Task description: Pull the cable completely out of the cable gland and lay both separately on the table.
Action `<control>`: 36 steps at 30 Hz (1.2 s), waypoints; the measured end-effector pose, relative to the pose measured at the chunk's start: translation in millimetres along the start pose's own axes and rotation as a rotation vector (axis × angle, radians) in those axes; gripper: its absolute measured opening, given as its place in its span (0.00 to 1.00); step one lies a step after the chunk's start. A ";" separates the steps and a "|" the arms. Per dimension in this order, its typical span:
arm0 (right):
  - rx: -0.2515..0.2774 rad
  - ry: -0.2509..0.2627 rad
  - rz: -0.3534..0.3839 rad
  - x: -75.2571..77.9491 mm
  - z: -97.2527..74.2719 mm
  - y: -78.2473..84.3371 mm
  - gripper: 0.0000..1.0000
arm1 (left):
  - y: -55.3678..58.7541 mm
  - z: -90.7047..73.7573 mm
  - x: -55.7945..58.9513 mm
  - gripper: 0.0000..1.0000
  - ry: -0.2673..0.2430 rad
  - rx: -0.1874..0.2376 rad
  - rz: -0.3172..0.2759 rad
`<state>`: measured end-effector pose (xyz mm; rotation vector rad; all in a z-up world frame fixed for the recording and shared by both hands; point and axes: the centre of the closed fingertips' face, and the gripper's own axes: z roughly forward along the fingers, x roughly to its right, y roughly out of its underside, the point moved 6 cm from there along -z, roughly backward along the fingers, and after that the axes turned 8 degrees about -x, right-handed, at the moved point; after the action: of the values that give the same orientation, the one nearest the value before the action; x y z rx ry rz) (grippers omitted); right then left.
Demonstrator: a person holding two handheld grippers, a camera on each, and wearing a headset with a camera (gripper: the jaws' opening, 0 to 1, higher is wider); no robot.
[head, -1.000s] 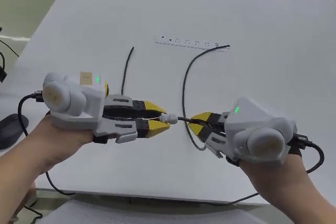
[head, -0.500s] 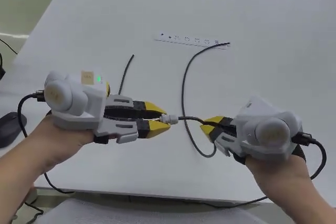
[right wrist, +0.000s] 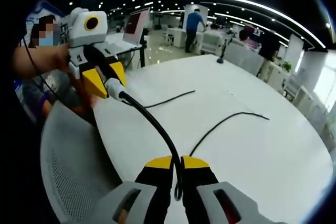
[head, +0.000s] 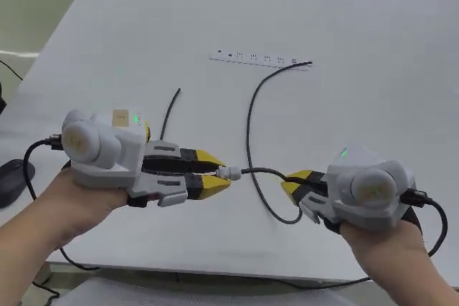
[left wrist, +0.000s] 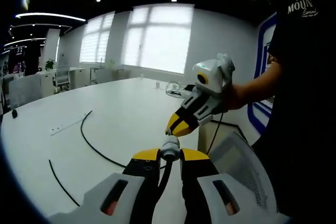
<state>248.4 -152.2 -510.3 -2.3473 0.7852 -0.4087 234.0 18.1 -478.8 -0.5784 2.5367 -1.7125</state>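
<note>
Presently, in the head view, the left gripper (head: 215,172) sits lower left of centre, clenched on the white cable gland (head: 229,173). This grip fixes the fitting so that the black cable (head: 248,123) can be drawn through it. The right gripper (head: 290,180), at lower right, is clamped on the cable near the gland, which keeps the pull roughly in line. The cable's free length curves up the white table (head: 358,48) toward a power strip (head: 258,58). Judged from this, extraction is not yet complete.

In the left gripper view, the gland (left wrist: 170,147) sits between the closed jaws at lower centre, with the right gripper (left wrist: 178,126) just beyond it.

In the right gripper view, the cable (right wrist: 157,124) rises from the closed jaws and arcs to the gland (right wrist: 112,88) at upper left.

Count: two grippers, one gland, one power strip, and two cables, namely the held one and a short loose cable (head: 170,109).
</note>
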 end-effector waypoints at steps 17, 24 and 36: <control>0.035 0.019 -0.267 -19.2 -24.7 -39.8 0.16 | -0.4 -3.0 -1.1 0.15 -0.006 -0.011 0.004; -0.004 0.006 -0.469 -47.3 -18.0 -58.5 0.17 | -0.7 -0.3 2.3 0.15 -0.003 -0.015 0.016; -0.041 -0.015 -0.565 -56.8 -7.5 -64.1 0.05 | -0.2 0.3 1.6 0.15 -0.010 -0.027 0.026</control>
<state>228.7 -79.8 -468.4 -2.5842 0.1061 -0.6093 232.6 17.3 -478.4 -0.5516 2.5531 -1.6651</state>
